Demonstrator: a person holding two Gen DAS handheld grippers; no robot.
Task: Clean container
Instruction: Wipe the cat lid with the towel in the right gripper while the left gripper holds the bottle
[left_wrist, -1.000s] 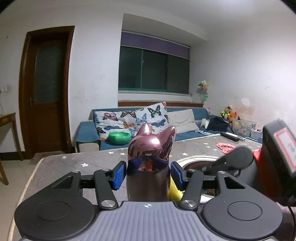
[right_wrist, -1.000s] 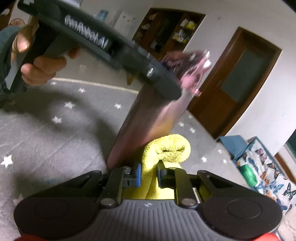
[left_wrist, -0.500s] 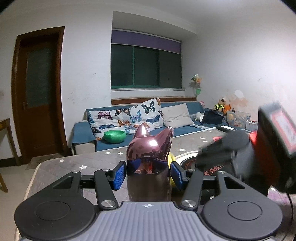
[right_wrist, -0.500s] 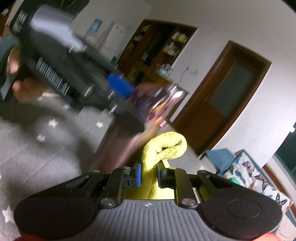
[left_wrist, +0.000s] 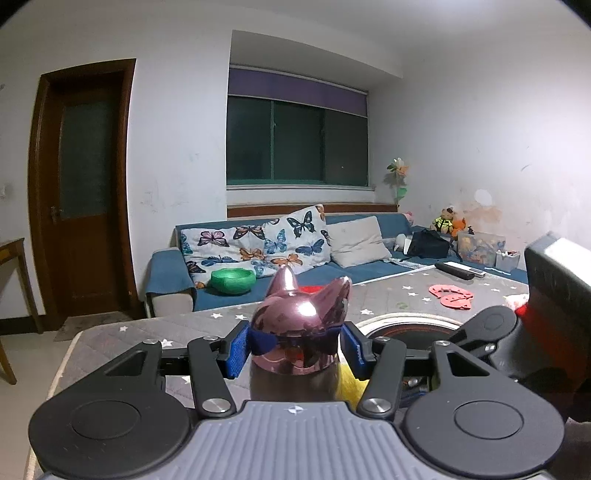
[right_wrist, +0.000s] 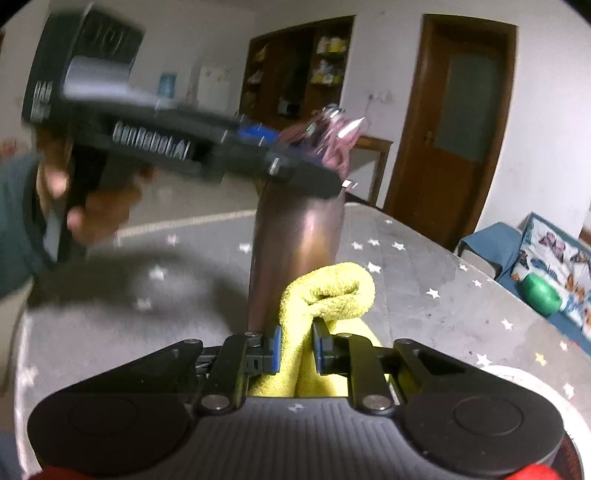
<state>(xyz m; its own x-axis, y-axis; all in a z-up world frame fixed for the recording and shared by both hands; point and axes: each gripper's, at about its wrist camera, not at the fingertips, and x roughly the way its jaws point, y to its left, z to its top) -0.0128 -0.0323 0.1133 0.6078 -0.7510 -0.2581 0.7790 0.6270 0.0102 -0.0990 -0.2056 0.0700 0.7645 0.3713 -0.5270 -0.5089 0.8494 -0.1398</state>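
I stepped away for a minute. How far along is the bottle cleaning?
Setup looks done: the left gripper clamps the pink cat-eared bottle near its lid, and the right gripper pinches the yellow cloth. In hand: cloth against the bottle's lower side. How much wiping is left can't be judged.

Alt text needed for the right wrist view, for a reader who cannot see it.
The right gripper pinches a folded yellow cloth against the side of a tall pink metallic bottle. The left gripper, blurred, clasps the bottle's cat-ear lid above a grey star-patterned table.

Home living room, blue sofa (left_wrist: 354, 266), butterfly cushions (left_wrist: 258, 243), plush toys (left_wrist: 448, 221)
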